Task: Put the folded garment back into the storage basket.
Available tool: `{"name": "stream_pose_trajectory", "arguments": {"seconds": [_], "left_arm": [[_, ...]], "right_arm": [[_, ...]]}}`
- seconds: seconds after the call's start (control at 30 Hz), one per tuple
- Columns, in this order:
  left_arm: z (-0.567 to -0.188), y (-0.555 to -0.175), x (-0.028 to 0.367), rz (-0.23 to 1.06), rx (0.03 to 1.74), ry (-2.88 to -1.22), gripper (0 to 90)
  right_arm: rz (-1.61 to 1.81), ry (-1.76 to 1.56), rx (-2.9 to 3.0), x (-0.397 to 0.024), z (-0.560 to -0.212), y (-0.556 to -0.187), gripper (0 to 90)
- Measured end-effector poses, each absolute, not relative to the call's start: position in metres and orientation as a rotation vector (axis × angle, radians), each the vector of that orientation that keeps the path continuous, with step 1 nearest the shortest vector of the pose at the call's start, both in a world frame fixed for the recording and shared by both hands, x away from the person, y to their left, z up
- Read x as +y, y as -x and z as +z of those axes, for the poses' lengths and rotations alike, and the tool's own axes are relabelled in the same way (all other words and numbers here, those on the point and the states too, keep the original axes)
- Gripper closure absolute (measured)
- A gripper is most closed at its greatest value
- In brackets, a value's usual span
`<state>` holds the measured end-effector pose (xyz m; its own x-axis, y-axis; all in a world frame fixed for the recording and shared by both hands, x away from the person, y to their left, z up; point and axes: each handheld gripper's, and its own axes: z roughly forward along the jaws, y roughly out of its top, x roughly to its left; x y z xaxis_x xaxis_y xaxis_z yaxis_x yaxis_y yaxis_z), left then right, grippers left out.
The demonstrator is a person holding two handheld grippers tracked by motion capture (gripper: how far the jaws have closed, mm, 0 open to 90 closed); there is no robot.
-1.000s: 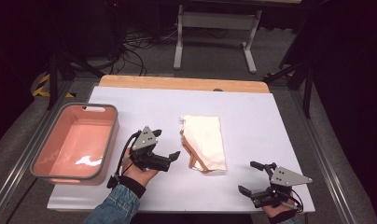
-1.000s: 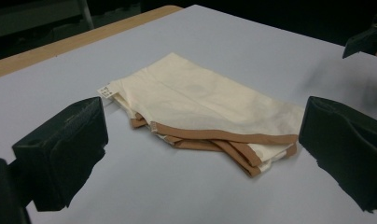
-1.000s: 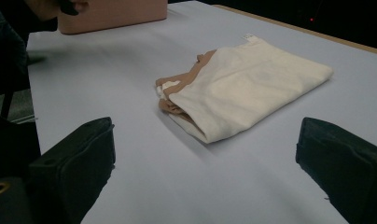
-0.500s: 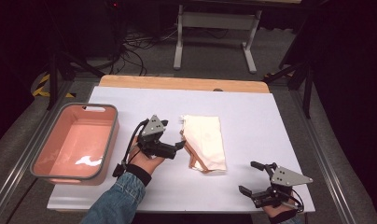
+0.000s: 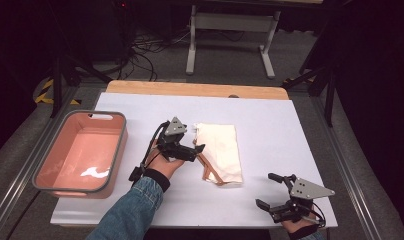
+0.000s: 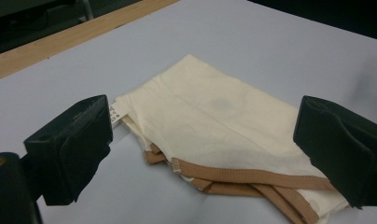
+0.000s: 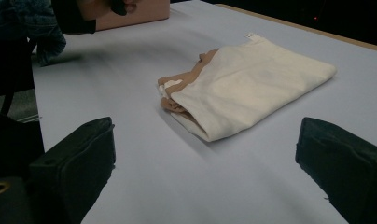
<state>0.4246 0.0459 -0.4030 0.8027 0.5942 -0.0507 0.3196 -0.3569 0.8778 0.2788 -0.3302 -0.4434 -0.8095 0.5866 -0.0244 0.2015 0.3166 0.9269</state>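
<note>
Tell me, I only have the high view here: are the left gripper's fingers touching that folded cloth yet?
Observer: No. In the left gripper view the left gripper is open, its fingers either side of the folded cloth, clear of it.
Operator: Which edge does it face?
Observer: The edge with the tan trim, which looks layered.
Operator: Anything else on that edge?
Observer: A small white tag by one finger.
Operator: And the right gripper?
Observer: The right gripper is open, well short of the cloth.
</note>
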Motion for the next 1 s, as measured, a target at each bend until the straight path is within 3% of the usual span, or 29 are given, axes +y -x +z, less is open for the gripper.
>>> {"name": "stream_pose_trajectory", "arguments": {"seconds": [0.63, 0.93, 1.0], "left_arm": [[-0.413, -0.439, 0.024, 0.393, 0.69, -2.022, 9.3], [-0.417, -0.449, 0.018, 0.38, 0.724, -2.05, 9.6], [-0.419, -0.452, 0.019, 0.329, 0.747, -2.054, 9.9]], "right_arm": [[1.487, -0.71, 2.234, -0.33, -0.444, -0.279, 5.3], [1.484, -0.711, 2.233, -0.331, -0.444, -0.28, 5.3], [1.486, -0.713, 2.234, -0.331, -0.444, -0.28, 5.3]]}}
